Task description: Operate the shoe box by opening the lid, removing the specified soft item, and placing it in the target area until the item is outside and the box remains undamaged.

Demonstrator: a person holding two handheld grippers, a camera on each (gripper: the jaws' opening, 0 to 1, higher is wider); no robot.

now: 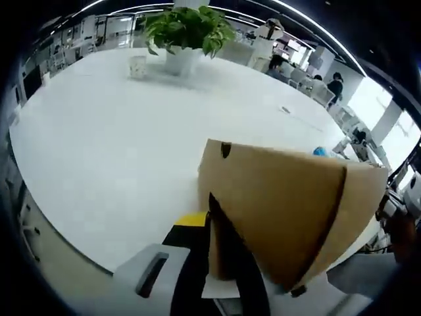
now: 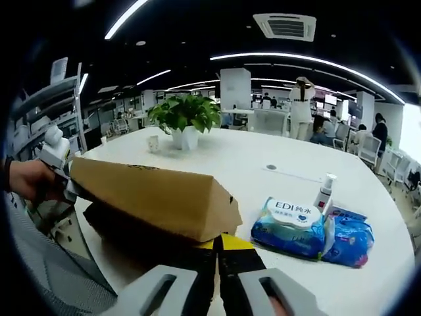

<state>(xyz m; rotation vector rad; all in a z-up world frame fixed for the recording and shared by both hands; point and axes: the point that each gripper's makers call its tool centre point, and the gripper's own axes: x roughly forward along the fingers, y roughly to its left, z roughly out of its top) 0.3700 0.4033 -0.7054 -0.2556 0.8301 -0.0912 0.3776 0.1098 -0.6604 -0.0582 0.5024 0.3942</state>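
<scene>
On the white table (image 2: 276,155), the left gripper (image 1: 220,230) is clamped on the cardboard lid (image 1: 283,197) of the shoe box (image 2: 151,191). Lift evenly to avoid tearing. The right gripper (image 2: 219,263) sits with jaws together at the box's front edge; the wet-wipes pack (image 2: 289,224) lies beside.

A potted green plant (image 2: 184,118) in a white pot is seen far back on the round white table (image 2: 276,184), with a small white cup (image 2: 153,143) set just to its left, apart from it. To the right, two blue packs of wet wipes (image 2: 289,227) are laid side by side, touching, and a small white spray bottle (image 2: 323,191) is stood upright just behind them. Beyond the table, white chairs (image 2: 365,148) and several people (image 2: 380,131) are visible in an open office. Grey shelving (image 2: 49,105) is seen at the far left.
</scene>
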